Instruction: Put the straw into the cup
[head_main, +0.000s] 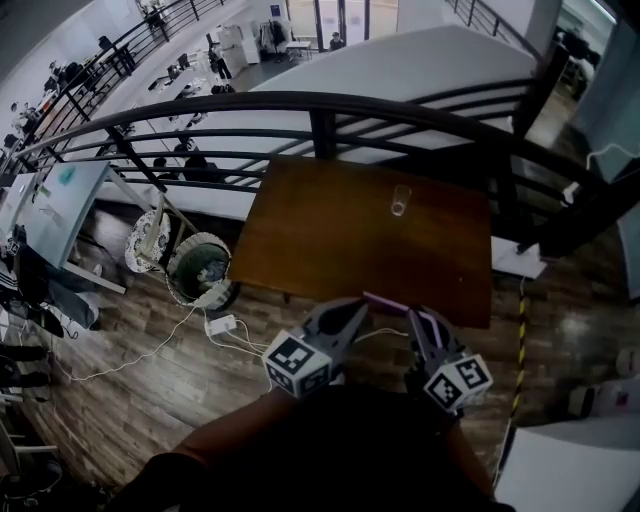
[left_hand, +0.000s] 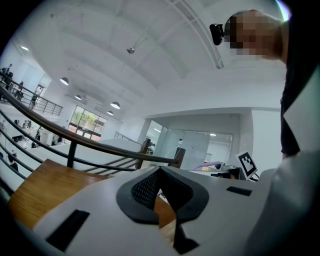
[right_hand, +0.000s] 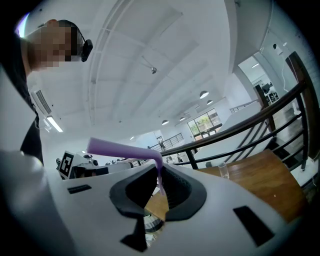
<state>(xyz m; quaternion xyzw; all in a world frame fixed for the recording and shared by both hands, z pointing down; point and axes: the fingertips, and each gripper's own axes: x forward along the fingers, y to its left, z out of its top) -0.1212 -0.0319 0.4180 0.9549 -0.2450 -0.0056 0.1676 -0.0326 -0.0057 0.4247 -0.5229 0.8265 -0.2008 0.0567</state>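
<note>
A small clear cup (head_main: 400, 200) stands upright on the far side of the brown wooden table (head_main: 330, 240); it also shows in the right gripper view as the cup (right_hand: 223, 171), well ahead of the jaws. My right gripper (head_main: 418, 322) (right_hand: 160, 175) is shut on a bent purple straw (right_hand: 125, 149), whose long part sticks out to the left (head_main: 385, 301). My left gripper (head_main: 352, 312) (left_hand: 160, 173) is beside it, jaws shut with nothing held. Both hover at the table's near edge. From the left gripper view the straw (left_hand: 210, 165) shows to the right.
A dark metal railing (head_main: 320, 120) curves behind the table, with a drop to a lower floor beyond. A round bin (head_main: 198, 268) and a power strip (head_main: 220, 325) with cables lie on the wooden floor to the left. A white surface (head_main: 570, 465) sits at the lower right.
</note>
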